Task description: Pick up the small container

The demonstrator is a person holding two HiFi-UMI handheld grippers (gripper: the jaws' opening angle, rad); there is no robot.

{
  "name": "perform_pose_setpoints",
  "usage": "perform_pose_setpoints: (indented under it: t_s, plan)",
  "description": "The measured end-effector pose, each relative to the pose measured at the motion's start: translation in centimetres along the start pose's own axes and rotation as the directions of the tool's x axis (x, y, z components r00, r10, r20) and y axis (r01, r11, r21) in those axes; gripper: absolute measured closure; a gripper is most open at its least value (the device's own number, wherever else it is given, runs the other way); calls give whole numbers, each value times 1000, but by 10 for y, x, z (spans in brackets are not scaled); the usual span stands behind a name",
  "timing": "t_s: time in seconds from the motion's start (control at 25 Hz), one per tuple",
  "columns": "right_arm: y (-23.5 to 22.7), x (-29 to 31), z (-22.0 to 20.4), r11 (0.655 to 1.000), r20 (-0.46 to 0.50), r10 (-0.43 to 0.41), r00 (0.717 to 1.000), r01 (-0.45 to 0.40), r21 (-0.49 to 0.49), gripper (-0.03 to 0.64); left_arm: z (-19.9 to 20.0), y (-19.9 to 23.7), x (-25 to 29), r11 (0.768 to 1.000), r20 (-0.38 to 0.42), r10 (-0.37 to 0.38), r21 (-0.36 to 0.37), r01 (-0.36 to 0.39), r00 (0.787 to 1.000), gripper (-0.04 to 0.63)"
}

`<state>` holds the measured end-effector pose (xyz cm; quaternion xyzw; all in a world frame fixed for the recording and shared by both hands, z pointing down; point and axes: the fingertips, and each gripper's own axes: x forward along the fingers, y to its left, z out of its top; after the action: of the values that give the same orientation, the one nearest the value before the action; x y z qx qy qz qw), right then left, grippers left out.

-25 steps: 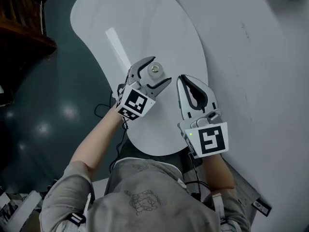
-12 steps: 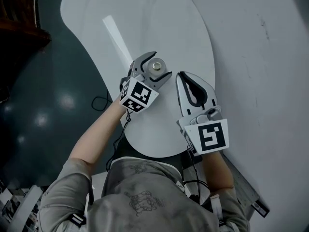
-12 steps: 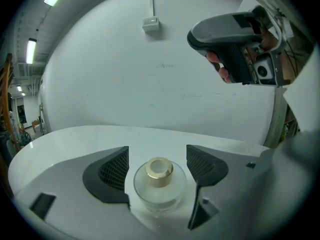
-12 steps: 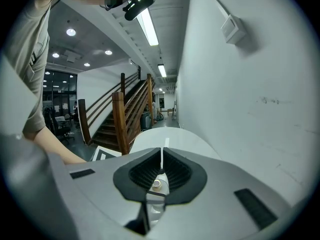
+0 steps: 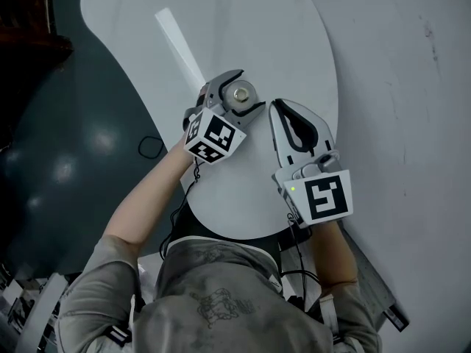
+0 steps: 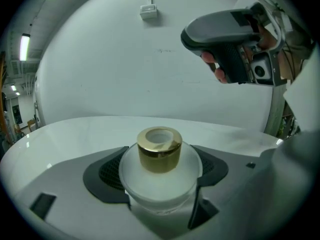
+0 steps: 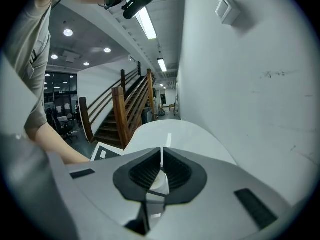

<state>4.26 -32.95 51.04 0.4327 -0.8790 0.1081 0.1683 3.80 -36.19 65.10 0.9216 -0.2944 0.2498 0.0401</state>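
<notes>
The small container [image 5: 240, 93] is a frosted white jar with a gold cap, standing on the white table [image 5: 243, 20]. My left gripper [image 5: 249, 90] has its jaws round the jar, one on each side. In the left gripper view the dark pads [image 6: 107, 171] press against the jar's [image 6: 160, 176] sides. My right gripper [image 5: 278, 107] lies just right of the jar, jaws shut with nothing between them. The right gripper view shows its pads [image 7: 145, 171] meeting over the table. Whether the jar is off the table I cannot tell.
A pale wall [image 5: 397, 87] runs along the table's right edge. Dark floor [image 5: 59, 168] lies to the left, with a looped cable [image 5: 151, 147] near the table's edge. A wooden staircase [image 7: 120, 109] stands far beyond the table. A small box [image 6: 148, 11] hangs on the wall.
My left gripper has moved forward round the jar and its jaws have drawn in from wide open onto the jar's sides. The right gripper has stayed in place, shut.
</notes>
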Motion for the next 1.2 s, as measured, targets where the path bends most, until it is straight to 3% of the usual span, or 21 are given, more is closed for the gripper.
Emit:
perform_pose_setpoints:
  t_s: [0.2, 0.48, 0.56, 0.6, 0.64, 1.2]
  plan:
    - [3, 16, -12, 998, 5, 59, 998, -59, 2, 581, -1, 0, 3, 1000, 9, -2, 6, 2, 1000, 255]
    - [9, 45, -28, 989, -48, 143, 989, -144, -19, 578, 2, -7, 4, 994, 44, -98, 49, 95, 994, 255]
    - [15, 51, -34, 985, -70, 173, 982, -175, -14, 545, 2, -9, 4, 992, 46, -114, 57, 112, 992, 256]
    - [19, 54, -37, 982, -74, 190, 979, -191, -9, 484, 2, -10, 4, 991, 46, -122, 60, 119, 991, 256]
    - [22, 57, -41, 979, -79, 201, 976, -202, -8, 465, 2, -12, 4, 990, 47, -130, 64, 127, 990, 256]
    - [28, 67, -76, 974, -116, 201, 973, -211, -81, 456, 4, -26, 4, 979, 48, -188, 90, 183, 981, 256]
